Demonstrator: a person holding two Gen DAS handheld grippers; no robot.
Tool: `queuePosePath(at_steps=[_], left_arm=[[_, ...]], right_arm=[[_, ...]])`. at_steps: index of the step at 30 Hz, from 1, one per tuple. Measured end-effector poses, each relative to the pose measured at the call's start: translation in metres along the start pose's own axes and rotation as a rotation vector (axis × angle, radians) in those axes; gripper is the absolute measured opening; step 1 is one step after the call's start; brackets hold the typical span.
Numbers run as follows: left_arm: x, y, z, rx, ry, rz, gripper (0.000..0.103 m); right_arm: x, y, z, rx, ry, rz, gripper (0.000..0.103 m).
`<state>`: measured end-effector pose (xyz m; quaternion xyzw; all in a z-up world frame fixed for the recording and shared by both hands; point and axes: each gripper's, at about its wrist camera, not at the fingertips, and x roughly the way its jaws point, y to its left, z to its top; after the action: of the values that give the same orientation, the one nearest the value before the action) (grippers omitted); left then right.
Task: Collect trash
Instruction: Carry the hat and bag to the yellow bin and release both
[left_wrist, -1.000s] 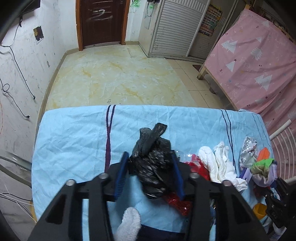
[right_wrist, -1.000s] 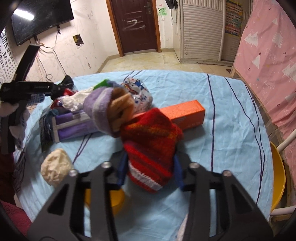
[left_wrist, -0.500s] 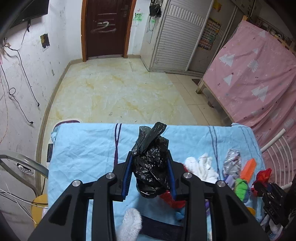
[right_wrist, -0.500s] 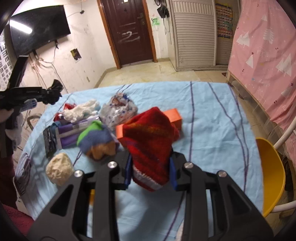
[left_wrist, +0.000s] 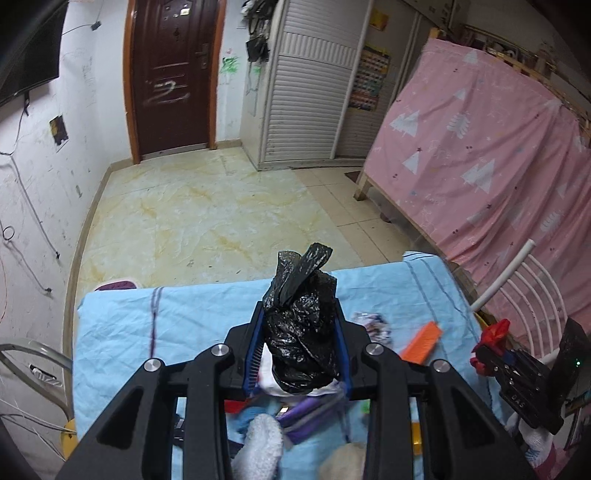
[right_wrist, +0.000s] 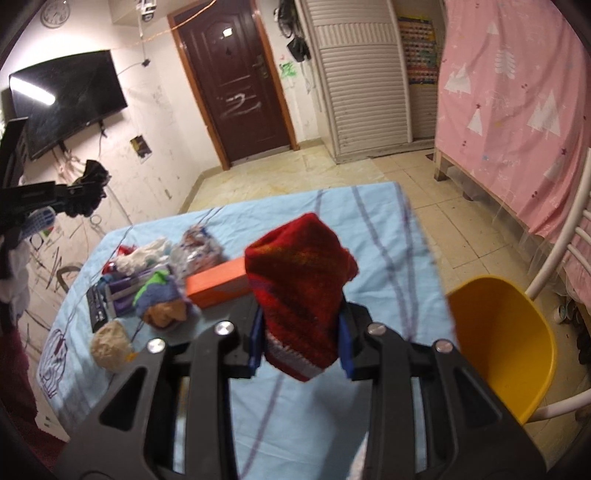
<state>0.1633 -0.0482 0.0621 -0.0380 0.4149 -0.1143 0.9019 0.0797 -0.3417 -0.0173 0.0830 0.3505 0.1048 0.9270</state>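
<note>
Left gripper (left_wrist: 300, 345): jaws narrow, clamped on a crumpled black bag (left_wrist: 301, 332), lifted off the table (left_wrist: 122, 332). Bag sticks out past the fingertips, twisted top pointing up.

Right gripper (right_wrist: 300, 338): jaws narrow, clamped on a red knit piece (right_wrist: 299, 280), also held above the table. A white-striped edge hangs below the pads.

Left view, near edge: white fuzzy lump (left_wrist: 260, 439), purple box (left_wrist: 306, 417) and other clutter under the gripper, partly hidden. Further right, orange box (left_wrist: 421, 345) and a crinkled wrapper (left_wrist: 371, 325) lie on the blue cloth. Right gripper with its red piece shows at the right edge.

Right view, left of the gripper, near to far: beige wad (right_wrist: 110, 343), a purple-green cloth bundle (right_wrist: 160, 299), orange box just behind the red piece, white tissue (right_wrist: 142, 254) and wrapper at the far end of the pile. Yellow chair (right_wrist: 502, 343) sits by the table's right side. Far: tiled floor (left_wrist: 207, 221), dark door (right_wrist: 236, 81), TV (right_wrist: 70, 99) on the left wall, pink sheet (left_wrist: 487, 155) on the right.
</note>
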Motion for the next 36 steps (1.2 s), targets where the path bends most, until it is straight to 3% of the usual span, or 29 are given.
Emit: queuePosePath(at_steps=[11, 29, 31, 36], left_arm=[[0.011, -0.092, -0.002, 0.085, 0.009, -0.115, 0.025], [0.046, -0.242, -0.022, 0.262, 0.099, -0.263, 0.025], [0.052, -0.260, -0.026, 0.284, 0.113, -0.272, 0.025], [0.064, -0.299, -0.031, 0.325, 0.140, -0.301, 0.025]], right_arm=[[-0.023, -0.064, -0.003, 0.069, -0.059, -0.092, 0.031], [-0.020, -0.162, -0.029, 0.195, -0.034, -0.195, 0.031], [-0.017, -0.167, -0.032, 0.204, -0.028, -0.194, 0.034], [-0.014, -0.184, -0.039, 0.251, -0.035, -0.187, 0.060]])
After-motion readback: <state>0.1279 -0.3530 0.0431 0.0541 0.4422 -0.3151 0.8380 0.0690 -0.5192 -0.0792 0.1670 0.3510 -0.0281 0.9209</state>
